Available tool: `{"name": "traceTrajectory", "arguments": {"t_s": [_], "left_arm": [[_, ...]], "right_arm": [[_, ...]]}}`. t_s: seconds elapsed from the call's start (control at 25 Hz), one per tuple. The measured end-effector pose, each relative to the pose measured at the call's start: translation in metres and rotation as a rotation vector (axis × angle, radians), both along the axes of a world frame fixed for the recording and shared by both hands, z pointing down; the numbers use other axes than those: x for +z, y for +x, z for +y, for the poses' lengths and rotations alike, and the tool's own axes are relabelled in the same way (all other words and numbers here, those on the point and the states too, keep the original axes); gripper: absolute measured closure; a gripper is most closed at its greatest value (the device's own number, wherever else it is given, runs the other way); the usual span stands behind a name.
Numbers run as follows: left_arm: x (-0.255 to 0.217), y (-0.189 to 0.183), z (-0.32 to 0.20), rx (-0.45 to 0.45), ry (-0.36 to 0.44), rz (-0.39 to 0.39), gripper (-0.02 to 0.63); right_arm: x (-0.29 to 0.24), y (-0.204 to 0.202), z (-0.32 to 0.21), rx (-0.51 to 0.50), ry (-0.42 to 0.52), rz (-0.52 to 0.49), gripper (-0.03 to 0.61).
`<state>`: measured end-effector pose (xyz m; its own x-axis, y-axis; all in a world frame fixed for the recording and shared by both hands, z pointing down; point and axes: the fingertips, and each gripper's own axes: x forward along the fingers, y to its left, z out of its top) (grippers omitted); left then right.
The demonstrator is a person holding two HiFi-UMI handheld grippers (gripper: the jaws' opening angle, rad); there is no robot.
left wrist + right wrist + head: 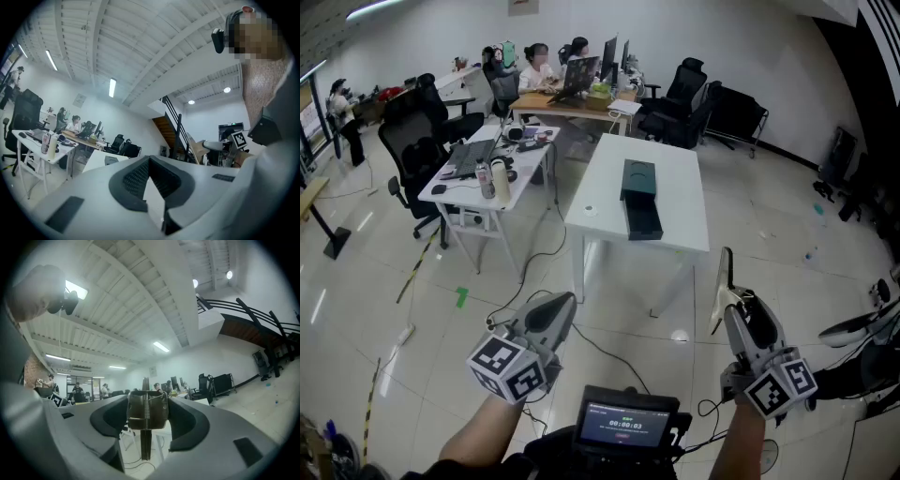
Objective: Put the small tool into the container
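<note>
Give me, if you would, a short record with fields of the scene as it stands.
left tool: jaws together, nothing between them
right tool: closed on the small tool
container: dark box on the white table, well ahead of both tools
task state: small tool held, not yet in the container
</note>
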<state>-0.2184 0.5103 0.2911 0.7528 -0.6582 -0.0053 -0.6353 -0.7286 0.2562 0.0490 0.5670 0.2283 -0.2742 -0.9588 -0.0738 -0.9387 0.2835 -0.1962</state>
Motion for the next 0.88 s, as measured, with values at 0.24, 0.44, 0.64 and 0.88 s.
{"name": "traceTrajectory", "arguments": {"t_s": [0.24,0.44,0.64,0.88], "left_arm": [[0.006,0.036,-0.092,-0.023,-0.005,-0.009,0.601],[-0.006,0.084,-0.183,-0.069,0.015,-0.019,0.601],[-0.01,0.135,-0.273,-0.114,0.016,-0.016,0.601],[-0.017,0.182,-0.351,-0.139,0.028,-0.02,0.601]], "right_arm": [[0.005,0.035,-0.096,-0.023,-0.001,0.007,0.319],[0.007,0.083,-0.191,-0.068,-0.005,0.014,0.318],[0.009,0.129,-0.289,-0.123,-0.004,0.014,0.318],[0.006,0.167,-0.376,-0.179,-0.013,0.027,0.318]]}}
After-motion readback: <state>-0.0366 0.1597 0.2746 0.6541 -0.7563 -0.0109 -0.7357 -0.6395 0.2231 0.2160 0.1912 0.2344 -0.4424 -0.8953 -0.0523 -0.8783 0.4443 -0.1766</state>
